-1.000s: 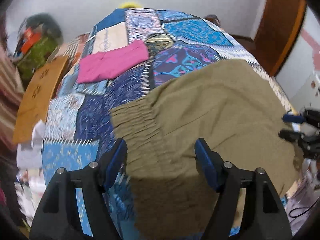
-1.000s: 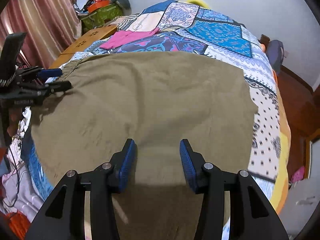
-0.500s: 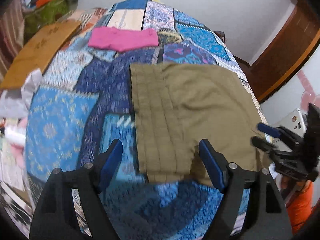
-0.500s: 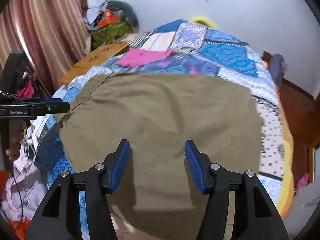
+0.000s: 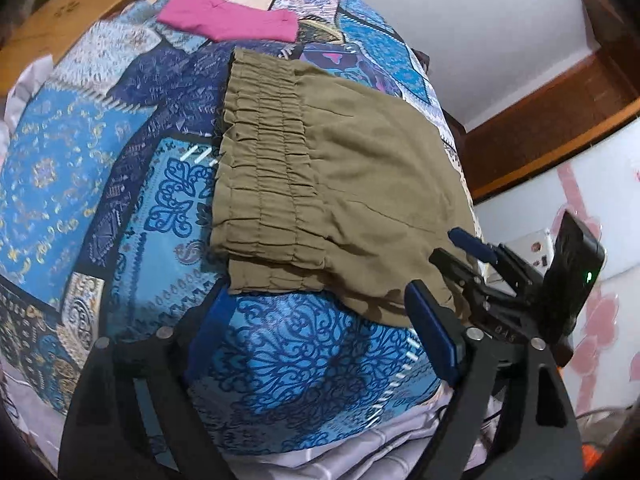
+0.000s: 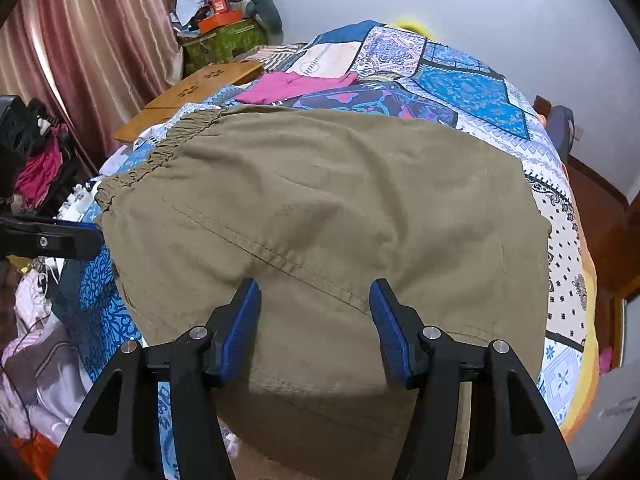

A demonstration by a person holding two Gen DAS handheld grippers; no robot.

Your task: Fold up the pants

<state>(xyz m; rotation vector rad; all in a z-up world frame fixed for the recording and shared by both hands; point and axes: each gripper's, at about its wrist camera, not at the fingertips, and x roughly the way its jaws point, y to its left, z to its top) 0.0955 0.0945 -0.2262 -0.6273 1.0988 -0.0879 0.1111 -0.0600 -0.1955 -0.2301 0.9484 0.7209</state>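
Olive-green cotton pants (image 5: 352, 184), folded, lie at the near edge of the patchwork-quilted bed (image 5: 100, 184). Left tool (image 5: 316, 332) has just been opening, wide and empty; right tool (image 6: 316, 312) half open, empty. We grasp both near corners evenly.

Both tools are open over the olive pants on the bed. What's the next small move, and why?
Probably lower the left tool onto the near waistband corner of the olive pants and close. Its jaws have just been opening, with only the bedspread between them. The right tool hangs open over the fabric, gripping nothing, so the next fold needs a hold first.
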